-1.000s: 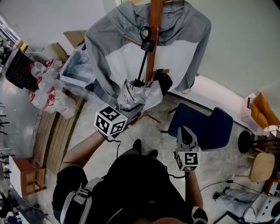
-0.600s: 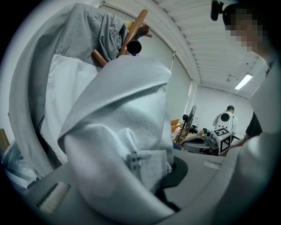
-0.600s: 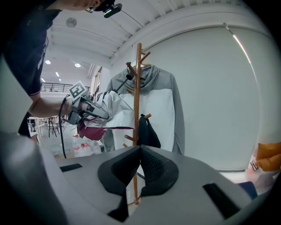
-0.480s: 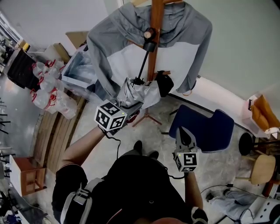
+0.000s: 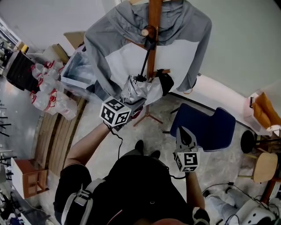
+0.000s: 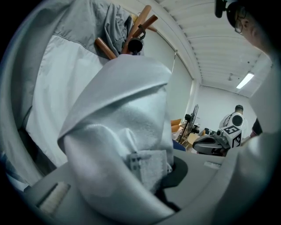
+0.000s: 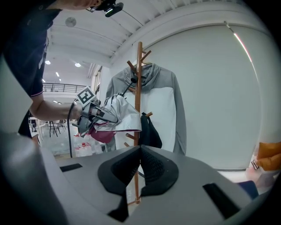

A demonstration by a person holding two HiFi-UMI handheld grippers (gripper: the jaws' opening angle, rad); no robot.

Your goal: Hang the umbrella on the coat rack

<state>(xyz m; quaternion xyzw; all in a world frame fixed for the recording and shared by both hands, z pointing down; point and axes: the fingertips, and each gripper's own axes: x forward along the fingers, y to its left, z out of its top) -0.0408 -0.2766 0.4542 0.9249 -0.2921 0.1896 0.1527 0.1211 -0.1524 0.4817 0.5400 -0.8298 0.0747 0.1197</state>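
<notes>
The folded silver umbrella (image 5: 138,90) is clamped by its canopy between the narrowly set jaws of the left gripper (image 5: 128,104) and is held slanting up against the wooden coat rack (image 5: 156,13), on which a grey jacket (image 5: 186,48) is hung. Its black handle (image 5: 149,34) is placed right at an upper peg (image 5: 144,32), though whether it is hooked over cannot be told. The right gripper (image 5: 185,132) is held lower and well apart, with its jaws brought together on nothing.
</notes>
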